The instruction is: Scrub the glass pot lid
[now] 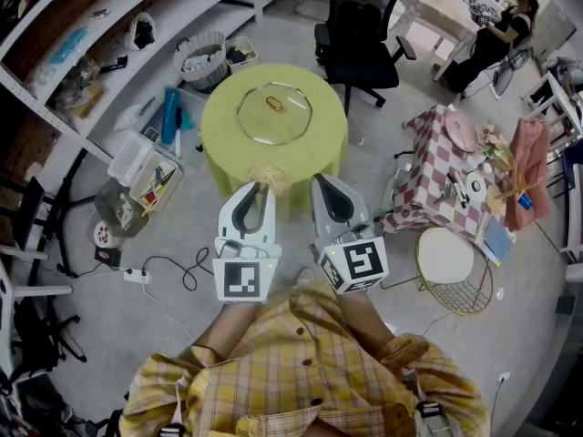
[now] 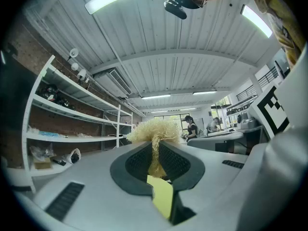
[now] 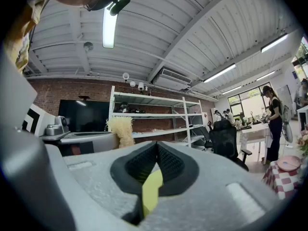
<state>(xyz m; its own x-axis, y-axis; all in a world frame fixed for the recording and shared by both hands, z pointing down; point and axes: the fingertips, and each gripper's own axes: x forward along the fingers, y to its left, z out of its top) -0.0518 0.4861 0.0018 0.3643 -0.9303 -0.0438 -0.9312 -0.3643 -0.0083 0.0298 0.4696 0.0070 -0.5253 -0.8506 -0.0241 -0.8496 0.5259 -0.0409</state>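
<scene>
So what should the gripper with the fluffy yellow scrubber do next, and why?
Probably move the left gripper forward and down to the round glass pot lid. Its jaws are shut on the pale straw-coloured fibre scrubber, which isn't yet touching the lid on the yellow-green round table.

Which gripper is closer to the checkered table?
Right. The right gripper sits just left of the checkered table in the head view; the left gripper is farther left, holding a straw scrubber.

Workshop-like office: white shelving [image 3: 149,114], brick wall [image 3: 62,93], swivel chair [image 1: 360,35].
</scene>
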